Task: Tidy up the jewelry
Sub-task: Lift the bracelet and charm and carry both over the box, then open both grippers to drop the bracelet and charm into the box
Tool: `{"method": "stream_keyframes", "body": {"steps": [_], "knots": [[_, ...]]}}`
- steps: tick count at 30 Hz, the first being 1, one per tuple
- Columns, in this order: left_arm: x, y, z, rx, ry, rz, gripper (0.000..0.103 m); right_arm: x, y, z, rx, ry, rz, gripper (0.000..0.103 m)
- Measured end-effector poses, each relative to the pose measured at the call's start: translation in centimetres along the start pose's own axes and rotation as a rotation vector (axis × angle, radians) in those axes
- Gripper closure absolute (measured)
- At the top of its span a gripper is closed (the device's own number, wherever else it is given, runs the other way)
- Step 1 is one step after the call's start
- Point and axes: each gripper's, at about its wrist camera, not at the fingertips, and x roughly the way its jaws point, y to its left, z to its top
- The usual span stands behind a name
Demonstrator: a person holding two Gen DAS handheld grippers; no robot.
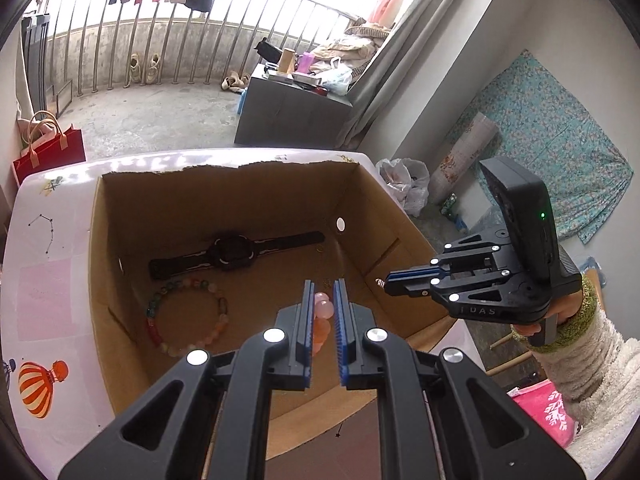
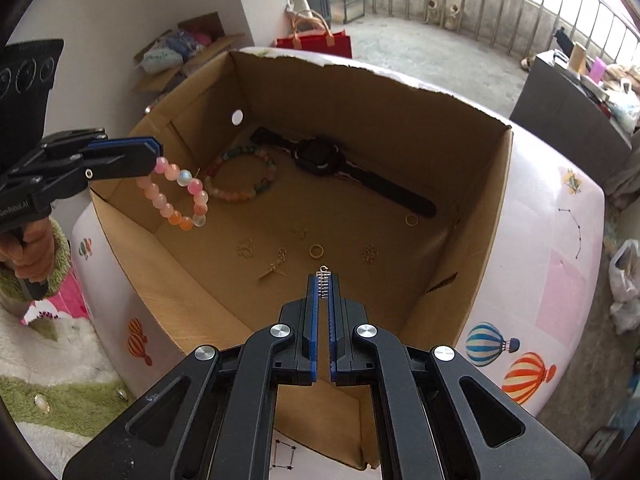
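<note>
An open cardboard box [image 1: 240, 200] [image 2: 360, 100] stands on a white table [image 1: 48, 280] with balloon stickers. Inside lie a black watch [image 1: 236, 254] [image 2: 320, 160], a multicolour bead bracelet [image 1: 186, 316] [image 2: 240, 176], gold rings [image 2: 316, 251] and small gold pieces. My left gripper [image 1: 323, 283] [image 2: 156, 152] is shut on a pink bead bracelet [image 1: 322, 320] [image 2: 176, 196], which hangs over the box's left side. Over the box's near edge, my right gripper [image 2: 323, 278] [image 1: 388, 282] is shut on a small silver charm [image 2: 323, 280] whose tip pokes out past the pads.
A red bag [image 1: 48, 152] and a grey cabinet [image 1: 288, 112] stand on the floor behind the table, before a railing. A white plastic bag [image 1: 404, 184] lies to the right. A person's fleece sleeve [image 1: 592, 360] holds the right gripper; a pink cloth [image 1: 544, 408] lies beneath.
</note>
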Motion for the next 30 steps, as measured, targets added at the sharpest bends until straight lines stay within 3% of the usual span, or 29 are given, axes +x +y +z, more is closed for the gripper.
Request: {"method": "stream_keyframes", "body": {"steps": [7, 11, 17, 24, 30], "knots": [[2.4, -0.7, 1.0, 0.005, 0.041, -0.015, 0.094, -0.7, -1.0, -0.3, 0.016, -0.025, 0.001, 0.097], [3.3, -1.5, 1.3, 0.011, 0.066, -0.04, 0.094, -3.5, -2.9, -1.2, 0.104, -0.135, 0.007, 0.097], [5.9, -3.1, 1.8, 0.021, 0.124, -0.088, 0.094, -8.7, -5.9, -5.1, 0.321, -0.342, 0.005, 0.082], [9.9, -5.3, 2.6, -0.003, 0.21, -0.199, 0.093, -9.1, -7.0, -8.2, 0.419, -0.37, -0.017, 0.08], [11.7, -3.9, 1.2, -0.039, 0.298, -0.096, 0.085, -8.3, -7.8, -8.6, 0.466, -0.36, -0.003, 0.079]]}}
